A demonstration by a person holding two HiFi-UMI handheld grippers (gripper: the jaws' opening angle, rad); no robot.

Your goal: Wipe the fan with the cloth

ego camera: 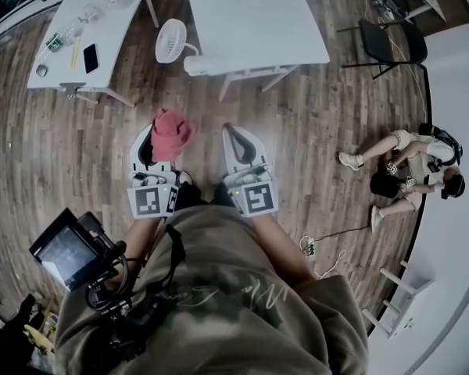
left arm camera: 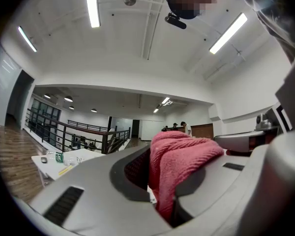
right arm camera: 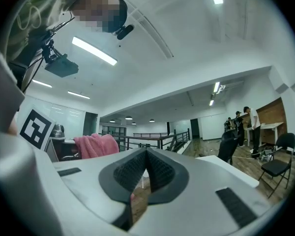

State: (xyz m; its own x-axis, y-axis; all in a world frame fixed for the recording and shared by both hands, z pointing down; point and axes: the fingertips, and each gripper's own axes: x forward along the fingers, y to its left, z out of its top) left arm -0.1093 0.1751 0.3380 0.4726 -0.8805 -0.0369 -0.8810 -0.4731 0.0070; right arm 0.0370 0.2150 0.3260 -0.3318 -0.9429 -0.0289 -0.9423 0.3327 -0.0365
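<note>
Wiping not yet begun. Pink cloth [ego camera: 172, 130] clamped in the left claw [ego camera: 158, 151], bunched above the pads. Right claw [ego camera: 242, 143] pinched shut, empty. White fan [ego camera: 172, 41] well apart ahead, by the corner of the white surface [ego camera: 258, 14], untouched. Remaining: approach, then wipe.

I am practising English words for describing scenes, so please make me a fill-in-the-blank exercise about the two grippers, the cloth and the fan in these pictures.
1. The left gripper has its jaws closed on a pink ____.
2. The right gripper has its jaws shut on ____.
3. The fan beside the table is ____ in colour.
Missing words: cloth; nothing; white.
</note>
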